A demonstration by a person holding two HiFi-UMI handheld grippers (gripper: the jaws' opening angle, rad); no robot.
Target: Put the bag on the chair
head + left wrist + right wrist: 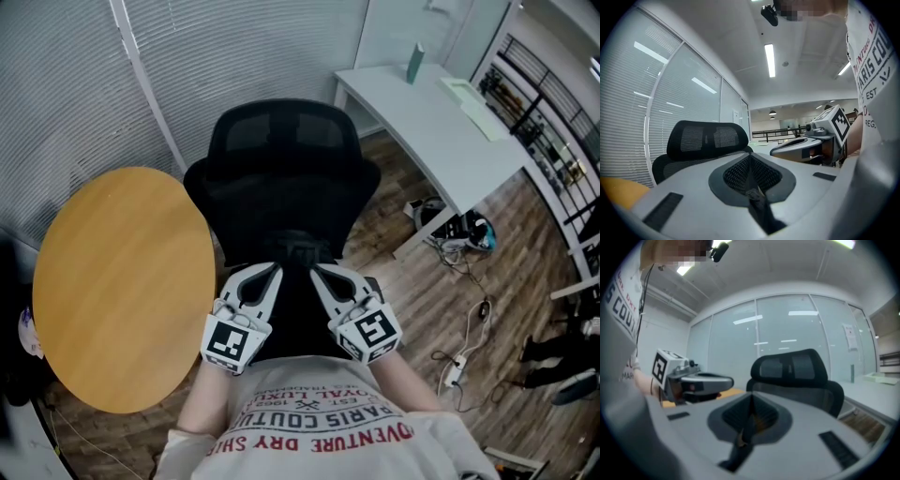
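**Both grippers shut beside a black bag at the chair**

Head view: the black chair [281, 159] fills the middle, with a round wooden table [122, 281] at its 9 o'clock and a white desk [431, 122] at its 2 o'clock. At the foot of the backrest, toward 6 o'clock, the bag [298, 251] shows as a dark bulk. It is black on black, so its edges cannot be separated from the seat. The left gripper [272, 272] lies at its 7 o'clock and the right gripper [319, 272] at its 5 o'clock, tips just beside it.

Left gripper view: the jaws are pressed together. The backrest stands at 10 o'clock and the other gripper at 3 o'clock.

Right gripper view: the jaws are together. The backrest stands at 1 o'clock.

Neither gripper view shows whether fabric is pinched.
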